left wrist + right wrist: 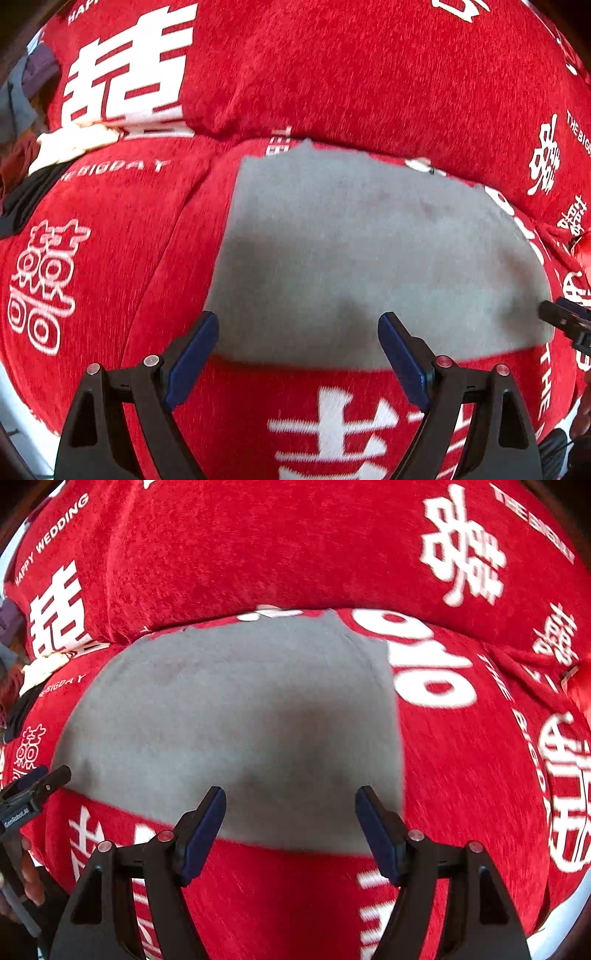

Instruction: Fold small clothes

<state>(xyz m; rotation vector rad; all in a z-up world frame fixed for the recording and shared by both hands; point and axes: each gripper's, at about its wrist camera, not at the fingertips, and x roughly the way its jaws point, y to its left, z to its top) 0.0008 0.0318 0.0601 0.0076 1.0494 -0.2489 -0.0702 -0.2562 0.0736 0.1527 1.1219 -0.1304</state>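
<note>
The left gripper (298, 325) and right gripper (290, 799) both hang with jaws spread wide and empty over the near edge of a flat grey fabric garment (369, 251), lying on a red plush cover with white lettering (332, 74)

The grey garment (369, 251) is plain, with no print. The cover (332, 74) under it is bright red, patterned with white double-happiness characters and white lettering. Both grippers, left gripper (298, 332) and right gripper (291, 805), are black with dark blue pads (192, 354).
</note>
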